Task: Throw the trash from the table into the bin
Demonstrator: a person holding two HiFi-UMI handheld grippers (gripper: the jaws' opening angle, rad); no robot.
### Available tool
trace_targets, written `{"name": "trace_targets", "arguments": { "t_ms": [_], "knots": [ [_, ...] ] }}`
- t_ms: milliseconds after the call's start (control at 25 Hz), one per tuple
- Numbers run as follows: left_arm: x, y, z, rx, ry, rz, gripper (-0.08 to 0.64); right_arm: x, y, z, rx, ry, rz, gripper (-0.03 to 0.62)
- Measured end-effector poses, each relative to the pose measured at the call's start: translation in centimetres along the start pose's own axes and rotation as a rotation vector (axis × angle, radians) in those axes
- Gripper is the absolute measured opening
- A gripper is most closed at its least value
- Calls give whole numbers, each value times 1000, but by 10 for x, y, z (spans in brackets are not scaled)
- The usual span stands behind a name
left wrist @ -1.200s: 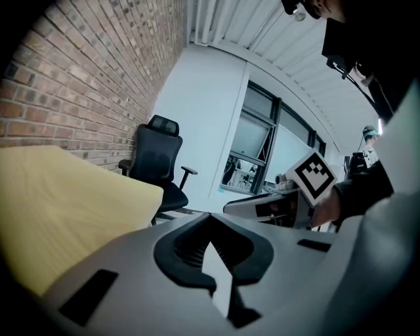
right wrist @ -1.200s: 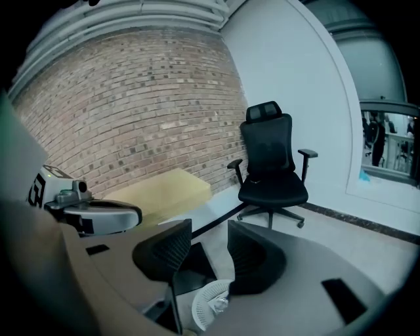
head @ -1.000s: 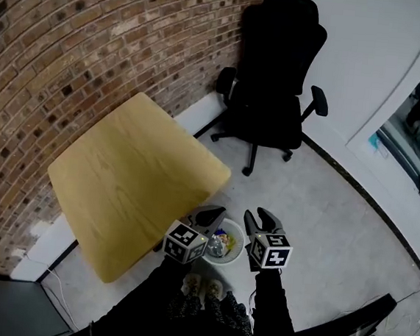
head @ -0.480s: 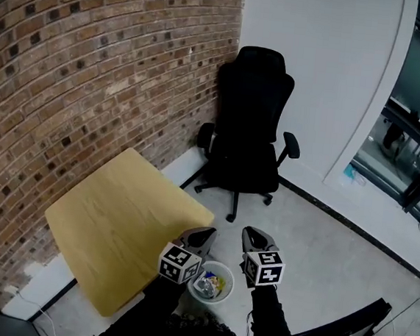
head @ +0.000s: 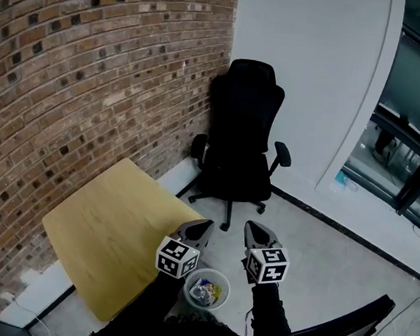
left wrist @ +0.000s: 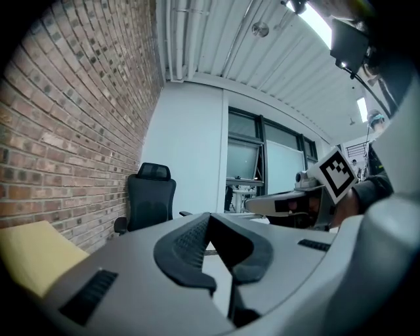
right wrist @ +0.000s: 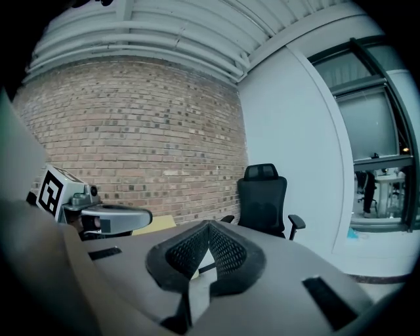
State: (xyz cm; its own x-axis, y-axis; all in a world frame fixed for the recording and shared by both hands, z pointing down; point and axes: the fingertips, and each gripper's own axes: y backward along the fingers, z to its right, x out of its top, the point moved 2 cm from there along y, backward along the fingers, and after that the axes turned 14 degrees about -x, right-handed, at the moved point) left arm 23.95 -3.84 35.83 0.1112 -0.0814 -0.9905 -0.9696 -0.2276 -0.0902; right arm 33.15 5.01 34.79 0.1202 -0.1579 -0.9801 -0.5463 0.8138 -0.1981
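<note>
A small white bin (head: 207, 278) stands on the floor by the table's near corner, with crumpled trash (head: 205, 293) inside it. Both grippers are held level above the bin, side by side, pointing at the chair. My left gripper (head: 205, 224) (left wrist: 210, 215) is shut, its tips meeting with nothing between them. My right gripper (head: 251, 226) (right wrist: 209, 224) has just been closing and is now shut on nothing. The yellow wooden table (head: 108, 228) lies to the left.
A black office chair (head: 238, 148) stands ahead against the white wall. A brick wall (head: 78, 77) runs along the left behind the table. Glass panels (head: 415, 109) are at the right, and a dark bar (head: 342, 328) crosses the floor at lower right.
Both grippers have risen away from the bin. The right jaws have closed. The head view has tilted up, showing more wall and chair.
</note>
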Motion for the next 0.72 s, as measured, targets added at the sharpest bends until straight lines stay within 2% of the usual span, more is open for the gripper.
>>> {"name": "trace_targets", "arguments": {
  "t_ms": [280, 720],
  "knots": [
    [7, 0, -1, 27, -14, 5, 6, 11, 6, 9, -19, -6, 14, 11],
    [3, 4, 6, 38, -16, -3, 6, 11, 17, 5, 5, -12, 17, 9]
  ]
}}
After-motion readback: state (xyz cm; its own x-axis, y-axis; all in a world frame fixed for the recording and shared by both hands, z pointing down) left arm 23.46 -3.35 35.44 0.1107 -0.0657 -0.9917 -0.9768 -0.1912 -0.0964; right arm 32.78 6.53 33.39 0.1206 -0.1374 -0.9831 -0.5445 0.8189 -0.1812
